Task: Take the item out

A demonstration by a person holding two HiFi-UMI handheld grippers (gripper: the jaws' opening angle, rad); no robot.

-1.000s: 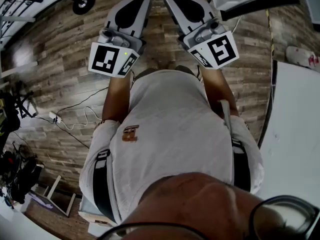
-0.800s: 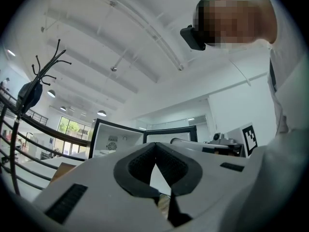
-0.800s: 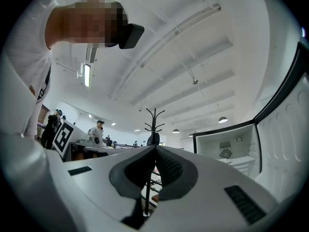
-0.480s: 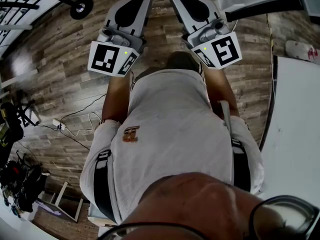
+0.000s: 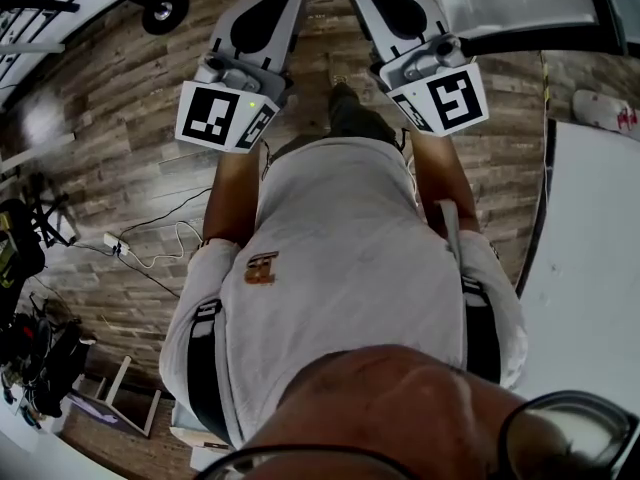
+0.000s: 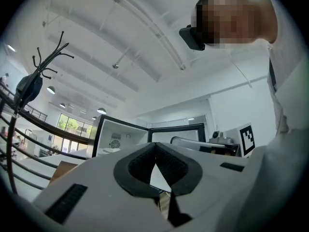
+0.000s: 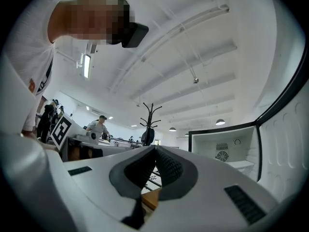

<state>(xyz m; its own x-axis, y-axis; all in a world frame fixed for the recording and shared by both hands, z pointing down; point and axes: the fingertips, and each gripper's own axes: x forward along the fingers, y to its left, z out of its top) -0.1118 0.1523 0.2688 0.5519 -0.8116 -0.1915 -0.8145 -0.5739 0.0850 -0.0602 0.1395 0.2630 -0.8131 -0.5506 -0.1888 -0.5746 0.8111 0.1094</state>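
Left gripper (image 6: 155,148), right gripper (image 7: 155,150) both closed, empty. Item unseen; weight, grip spot unjudgeable. Open white cabinet (image 7: 227,151) ahead.

Head view steeply down over torso (image 5: 340,268), gripper views angled upward (both show ceiling (image 6: 120,42))

We see an open cabinet (image 6: 128,137) left of centre in the left gripper view. It has a black frame, a white inside, a round fan grille on the back wall and a pale shelf below. In the right gripper view it (image 7: 236,149) stands at middle right. Any item inside is too small to tell.
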